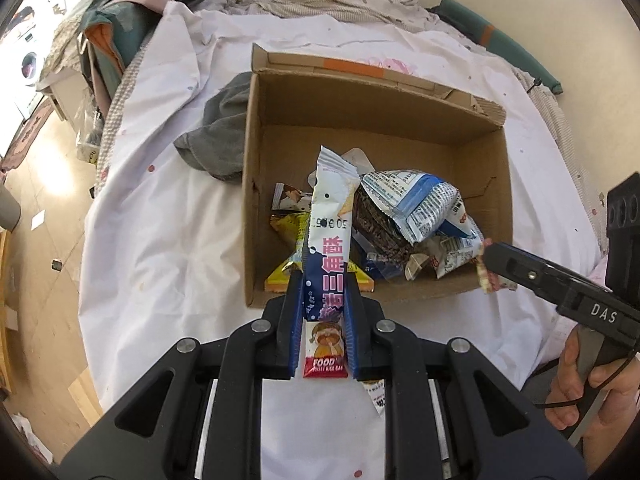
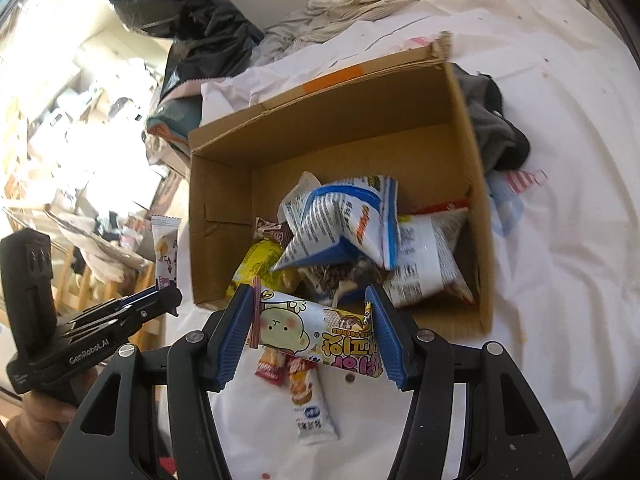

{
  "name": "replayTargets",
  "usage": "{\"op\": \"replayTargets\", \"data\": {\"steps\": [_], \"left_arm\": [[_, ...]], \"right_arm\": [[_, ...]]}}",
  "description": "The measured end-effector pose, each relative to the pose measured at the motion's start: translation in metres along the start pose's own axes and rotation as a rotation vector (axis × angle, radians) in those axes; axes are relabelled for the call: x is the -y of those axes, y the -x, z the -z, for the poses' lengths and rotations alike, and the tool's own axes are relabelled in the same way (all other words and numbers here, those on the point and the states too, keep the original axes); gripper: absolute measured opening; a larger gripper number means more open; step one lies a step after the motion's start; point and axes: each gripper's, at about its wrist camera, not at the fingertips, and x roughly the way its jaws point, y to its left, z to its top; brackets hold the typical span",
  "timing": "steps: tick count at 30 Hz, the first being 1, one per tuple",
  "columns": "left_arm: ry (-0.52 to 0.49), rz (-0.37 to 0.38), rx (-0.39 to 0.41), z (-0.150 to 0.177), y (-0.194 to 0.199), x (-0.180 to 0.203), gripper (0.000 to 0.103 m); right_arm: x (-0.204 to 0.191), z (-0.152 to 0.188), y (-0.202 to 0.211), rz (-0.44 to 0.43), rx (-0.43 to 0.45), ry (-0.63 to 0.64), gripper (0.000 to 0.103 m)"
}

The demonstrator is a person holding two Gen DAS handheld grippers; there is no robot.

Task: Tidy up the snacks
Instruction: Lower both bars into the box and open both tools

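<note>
Your left gripper pinched a long bar, its top over the box edge. Your right gripper clamped a cookie pack crosswise at the box's near rim. Inside lay piled packets; two bars lay on the sheet.

An open cardboard box sits on the bed, crumpled snack packets heaped at its 6 o'clock end. A long white-and-blue snack bar points toward 12; a cartoon-printed cookie packet lies crosswise.
</note>
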Motion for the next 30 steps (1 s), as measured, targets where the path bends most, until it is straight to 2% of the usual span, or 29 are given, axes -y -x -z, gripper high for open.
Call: {"op": "replayTargets", "data": {"steps": [6,10,14,17,21,24,30], "left_arm": [[-0.006,-0.011,-0.013,-0.017,-0.021,0.0,0.015],[0.002,-0.02,-0.012,-0.024,-0.035,-0.002,0.015],[0.017,-0.024,0.008,-0.026,-0.044,-0.006,0.015],[0.02,-0.056,0.03,-0.026,-0.047,-0.007,0.015],[-0.003,-0.042,0.015,-0.026,-0.054,-0.005,0.015],[0.012,-0.022,0.005,-0.028,-0.058,-0.007,0.015],[0.026,0.014,0.006,-0.033,-0.058,-0.002,0.017]], "right_arm": [[-0.003,-0.02,-0.025,0.048,-0.02,0.048,0.06],[0.008,-0.034,-0.047,0.072,-0.053,0.023,0.06],[0.013,-0.046,-0.06,0.097,-0.042,0.032,0.06],[0.015,-0.051,-0.063,0.112,-0.021,0.021,0.06],[0.015,-0.052,-0.061,0.064,-0.027,-0.003,0.06],[0.01,-0.05,-0.062,0.049,-0.041,0.023,0.062],[0.014,-0.05,-0.063,0.008,-0.06,-0.018,0.065]]}}
